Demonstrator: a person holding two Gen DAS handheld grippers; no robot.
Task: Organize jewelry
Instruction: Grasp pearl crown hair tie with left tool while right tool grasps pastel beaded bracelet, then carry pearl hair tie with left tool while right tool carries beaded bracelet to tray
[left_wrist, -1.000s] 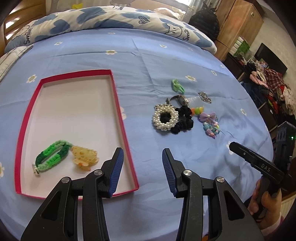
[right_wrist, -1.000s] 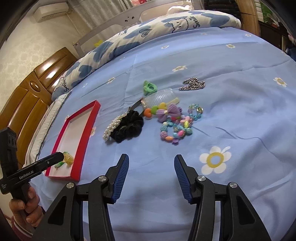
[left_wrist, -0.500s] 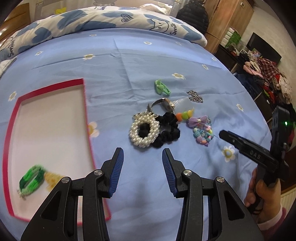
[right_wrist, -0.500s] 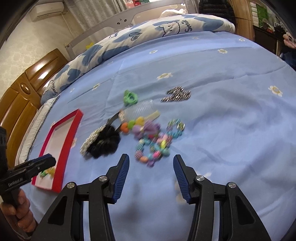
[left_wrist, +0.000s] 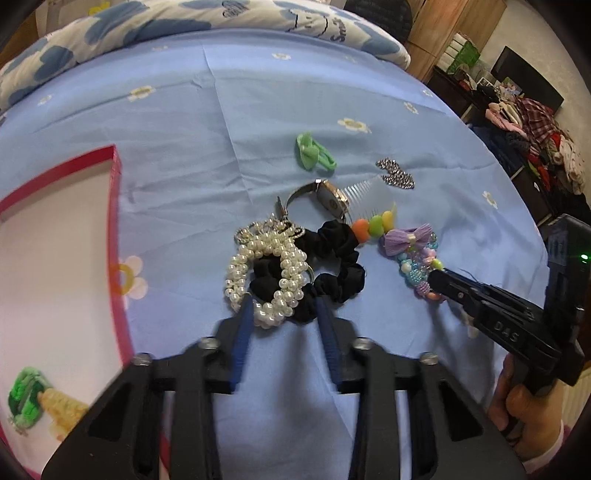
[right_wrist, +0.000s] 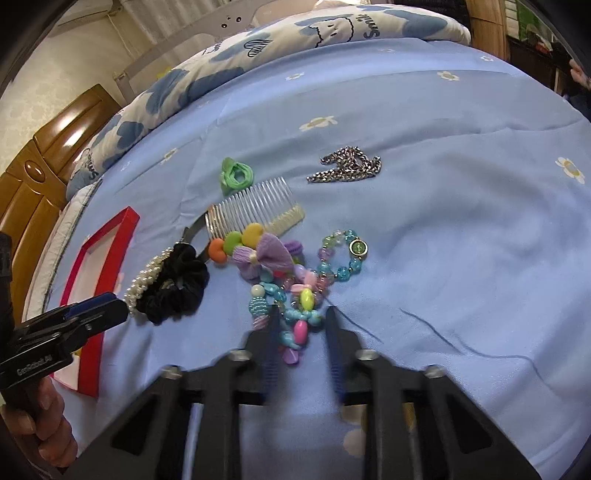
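A jewelry pile lies on the blue bedspread. My left gripper (left_wrist: 283, 308) is open, its fingers either side of the near edge of a pearl scrunchie (left_wrist: 266, 273) that lies over a black scrunchie (left_wrist: 332, 262). My right gripper (right_wrist: 301, 319) is open, its fingers either side of a colourful bead bracelet (right_wrist: 295, 314). A purple bow clip (right_wrist: 260, 256), a clear comb (right_wrist: 251, 210), a watch (left_wrist: 330, 195), a green hair tie (left_wrist: 312, 153) and a silver chain (right_wrist: 349, 168) lie around. The red tray (left_wrist: 118, 221) at the left holds a green clip (left_wrist: 26, 395) and a yellow clip (left_wrist: 64, 406).
A patterned pillow (left_wrist: 221, 18) lies at the far edge of the bed. Wooden furniture and piled clothes (left_wrist: 535, 140) stand to the right of the bed. The wooden headboard (right_wrist: 33, 177) is at the left.
Both grippers have moved forward and down onto the pile. The left one now straddles the pearl scrunchie, the right one the bead bracelet. Both stay open.
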